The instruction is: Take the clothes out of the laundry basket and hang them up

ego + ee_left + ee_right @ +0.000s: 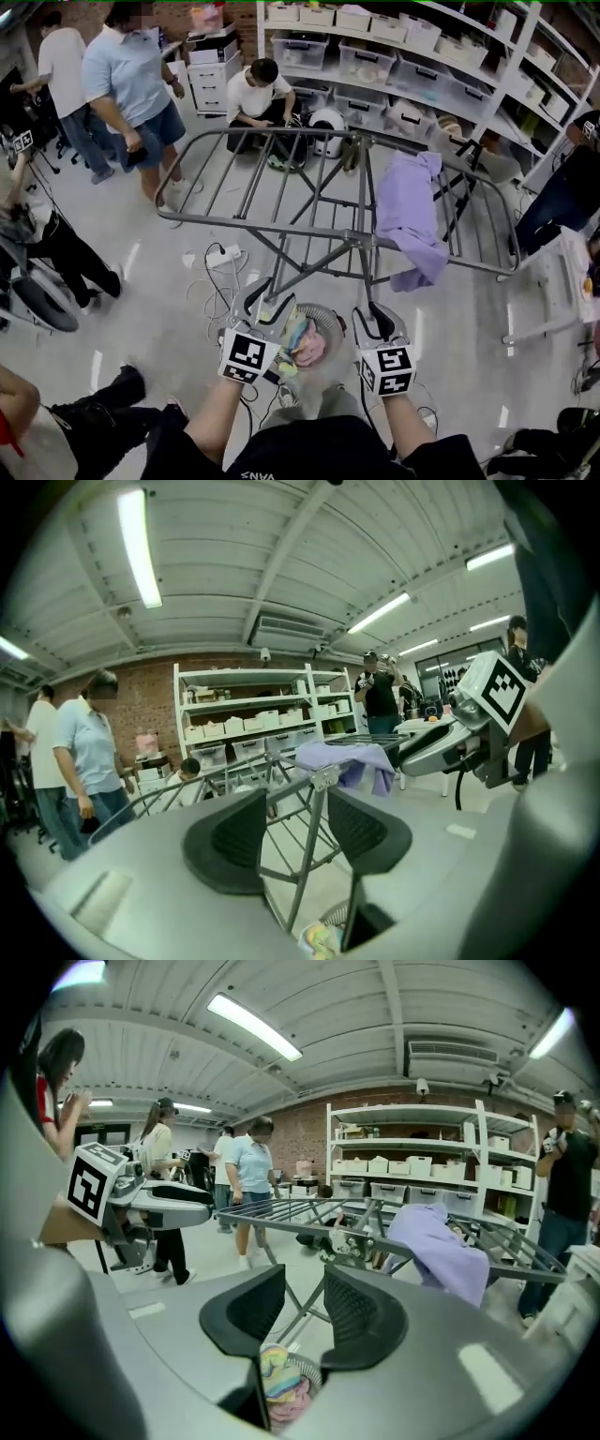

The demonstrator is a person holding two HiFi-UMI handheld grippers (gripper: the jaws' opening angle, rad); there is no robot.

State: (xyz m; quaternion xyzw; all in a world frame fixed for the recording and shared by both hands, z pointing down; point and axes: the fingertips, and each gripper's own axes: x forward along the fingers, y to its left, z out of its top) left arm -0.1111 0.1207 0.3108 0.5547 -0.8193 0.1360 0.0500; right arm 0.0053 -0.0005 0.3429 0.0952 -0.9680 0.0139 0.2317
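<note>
Two hand-held grippers: both sit low at the near side of the drying rack (pixel 281 230), one on each side of the laundry basket (pixel 335 323).
Left hand-held gripper (pixel 298 836): its jaws stand apart with nothing between the pads. A leg of the rack shows through the gap, and I judge it to be well beyond them.
Right hand-held gripper (pixel 305 1312): its jaws are also parted, with a narrower gap, and it holds nothing. The basket shows below and past the pads.
Basket position: it is on the floor under the rack's near rail, by the crossed legs.
Clothes in basket (pixel 302 339): a bunched heap of yellow, blue and pink pieces. How many there are cannot be told.
Purple garment (pixel 408 216): it is draped over the rack's right wing, well apart from the basket.
Done so far: one garment appears to be hung.
Left to do: the heap in the basket has not been picked up, and most of the rack is bare.
Axis of the purple garment: its long axis runs across the rack's length, from the far rail to the near rail. Its near end hangs below the near rail, toward the person.
Axis of the heap: it is crumpled, so no clear direction can be read.
Beyond the rack: people stand and crouch past its far side, in front of shelves (pixel 394 56) of boxes.
</note>
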